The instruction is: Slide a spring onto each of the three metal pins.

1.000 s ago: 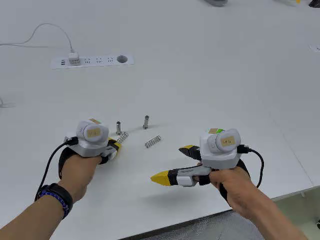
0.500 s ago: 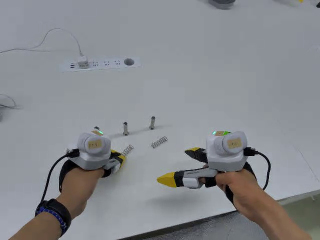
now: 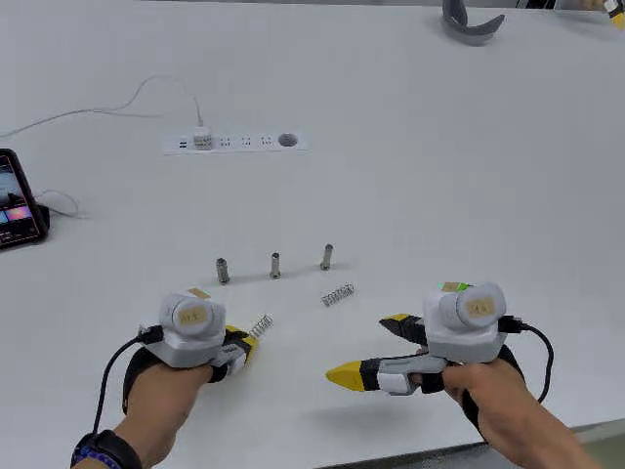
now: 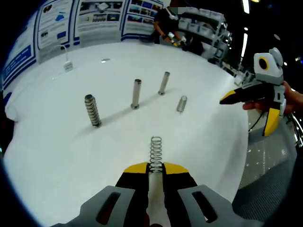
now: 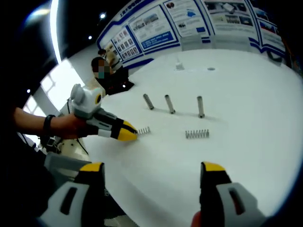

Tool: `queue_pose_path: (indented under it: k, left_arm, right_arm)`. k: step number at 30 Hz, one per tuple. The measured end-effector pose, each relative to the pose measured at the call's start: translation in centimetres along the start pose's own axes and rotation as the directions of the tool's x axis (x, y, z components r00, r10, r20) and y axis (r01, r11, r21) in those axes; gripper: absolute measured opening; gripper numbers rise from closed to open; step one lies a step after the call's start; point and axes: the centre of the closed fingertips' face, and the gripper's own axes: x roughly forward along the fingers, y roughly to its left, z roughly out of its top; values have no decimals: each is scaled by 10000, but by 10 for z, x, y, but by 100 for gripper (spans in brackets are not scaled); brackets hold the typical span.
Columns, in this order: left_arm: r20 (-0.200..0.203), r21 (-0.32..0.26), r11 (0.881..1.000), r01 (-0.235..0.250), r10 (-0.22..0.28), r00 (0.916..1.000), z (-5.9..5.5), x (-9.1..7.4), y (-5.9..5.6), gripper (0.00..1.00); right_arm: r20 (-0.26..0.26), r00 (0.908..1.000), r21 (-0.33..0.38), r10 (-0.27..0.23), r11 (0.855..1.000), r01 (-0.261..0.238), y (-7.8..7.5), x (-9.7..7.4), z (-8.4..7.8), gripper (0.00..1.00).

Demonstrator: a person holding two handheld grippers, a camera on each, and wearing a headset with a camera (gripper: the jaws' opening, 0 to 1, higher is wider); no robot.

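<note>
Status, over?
Left hand-held gripper shut on held spring; right hand-held gripper open, empty. Left pin sprung, middle pin and right pin bare. Loose spring beside right pin. Path clear.

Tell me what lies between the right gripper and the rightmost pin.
A loose spring lies flat between right gripper and pin, clear in the head view.

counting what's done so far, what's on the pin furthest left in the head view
A spring is slid over the left pin, coiled around it from top to base. The coils cover the shaft, so only the pin's top end shows.
</note>
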Motion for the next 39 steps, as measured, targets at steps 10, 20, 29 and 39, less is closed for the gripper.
queue_pose_path:
  k: [10, 20, 29, 39]
  left_arm:
    - [283, -793, 9967, -169, 192, 9994, -10, -22, 2, 10]
    - [642, -1116, 9933, -300, 373, 9972, -5, -46, 5, 10]
    - [1023, -1185, 9919, -453, 576, 9931, 2, -68, 10, 10]
    - [1351, -1313, 9891, -658, 837, 9873, 4, -90, 15, 10]
  right_arm:
    - [107, 9994, 7, 324, 9995, -324, 10, 7, 7, 84]
    - [104, 9975, 88, 696, 9975, -697, 23, 14, 10, 82]
    - [49, 9938, -161, 1113, 9937, -1112, 32, 22, 23, 81]
    - [-29, 9865, -301, 1635, 9861, -1635, 42, 36, 37, 80]
